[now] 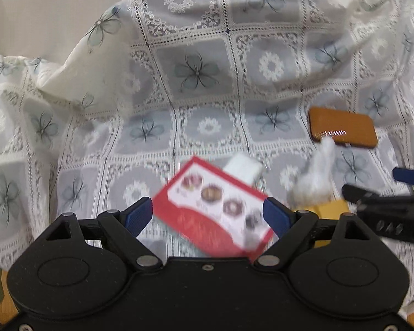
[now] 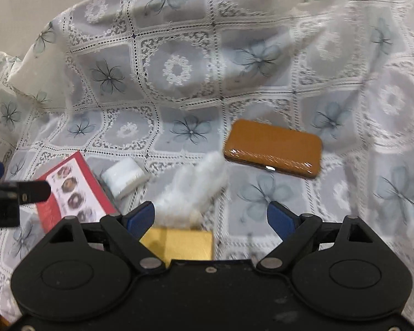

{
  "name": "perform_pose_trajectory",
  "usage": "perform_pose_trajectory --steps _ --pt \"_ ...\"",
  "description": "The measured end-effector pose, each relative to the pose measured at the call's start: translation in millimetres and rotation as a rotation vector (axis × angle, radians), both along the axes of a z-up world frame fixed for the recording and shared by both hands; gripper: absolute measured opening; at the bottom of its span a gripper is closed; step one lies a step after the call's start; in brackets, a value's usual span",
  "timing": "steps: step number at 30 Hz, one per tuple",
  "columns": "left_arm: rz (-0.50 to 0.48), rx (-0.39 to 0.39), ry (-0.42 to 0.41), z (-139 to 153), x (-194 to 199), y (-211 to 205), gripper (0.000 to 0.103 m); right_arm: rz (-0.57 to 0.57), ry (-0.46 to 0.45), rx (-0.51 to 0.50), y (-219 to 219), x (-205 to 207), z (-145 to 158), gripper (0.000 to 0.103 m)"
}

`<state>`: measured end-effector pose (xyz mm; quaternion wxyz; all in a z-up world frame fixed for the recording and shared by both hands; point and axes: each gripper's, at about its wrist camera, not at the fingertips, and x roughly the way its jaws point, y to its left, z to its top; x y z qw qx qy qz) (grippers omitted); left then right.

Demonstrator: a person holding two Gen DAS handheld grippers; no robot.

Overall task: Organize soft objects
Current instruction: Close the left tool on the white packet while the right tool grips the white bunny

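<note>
Beyond both spread, empty tools (image 1: pixel 207 215) (image 2: pixel 211 218): bare lace cloth (image 1: pixel 196 55). Below right tool, white fluffy tuft (image 2: pixel 190 190) on yellow box (image 2: pixel 185 244).

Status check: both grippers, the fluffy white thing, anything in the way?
Left gripper open over red box. Right gripper open, empty. Fluffy white toy on yellow box, ungripped. Brown case lies beyond.

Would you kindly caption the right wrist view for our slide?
Open right claw above a white fluffy item on a yellow box, brown case beyond, on lace cloth.
</note>
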<state>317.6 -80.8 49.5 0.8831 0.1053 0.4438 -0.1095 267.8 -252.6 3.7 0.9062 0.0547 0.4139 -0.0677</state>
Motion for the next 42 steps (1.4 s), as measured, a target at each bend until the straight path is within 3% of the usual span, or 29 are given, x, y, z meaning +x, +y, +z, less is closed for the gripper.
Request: perform_pose_trajectory --steps 9,12,14,16,23,31,35,37,40,42 --pt "0.006 0.01 0.036 -5.3 45.9 -16.5 0.084 0.033 0.07 -0.022 8.7 53.8 -41.0 0.086" --pt "-0.011 0.041 0.03 -11.2 55.5 -26.9 0.084 0.05 0.087 0.008 6.2 60.0 -50.6 0.071" --pt "-0.025 0.056 0.035 -15.8 61.7 -33.8 0.084 0.067 0.088 0.06 1.3 61.8 -52.9 0.05" --pt "-0.043 0.065 0.042 -20.5 66.0 -40.4 0.085 0.076 0.084 0.101 -2.1 63.8 -52.5 0.046" --pt "-0.081 0.086 0.098 -39.6 84.7 -60.7 0.085 0.009 0.044 0.076 -20.9 65.2 -48.2 0.029" --pt "-0.118 0.174 0.147 -68.2 97.9 -80.9 0.087 -0.064 0.052 0.11 -56.8 66.7 -59.1 0.03" --pt "-0.153 0.24 0.141 -79.2 98.7 -92.2 0.085 -0.087 0.051 0.149 -69.1 67.5 -60.8 0.04" --pt "-0.158 0.227 0.183 -85.9 102.9 -94.5 0.066 -0.092 0.044 0.152 -72.5 67.1 -60.1 0.047" --pt "-0.149 0.212 0.243 -97.8 109.1 -93.7 0.054 -0.088 0.033 0.153 -74.6 63.0 -55.5 0.054" --pt "-0.15 0.224 0.225 -101.8 109.8 -94.4 0.053 -0.083 0.032 0.151 -74.2 61.1 -53.4 0.058"
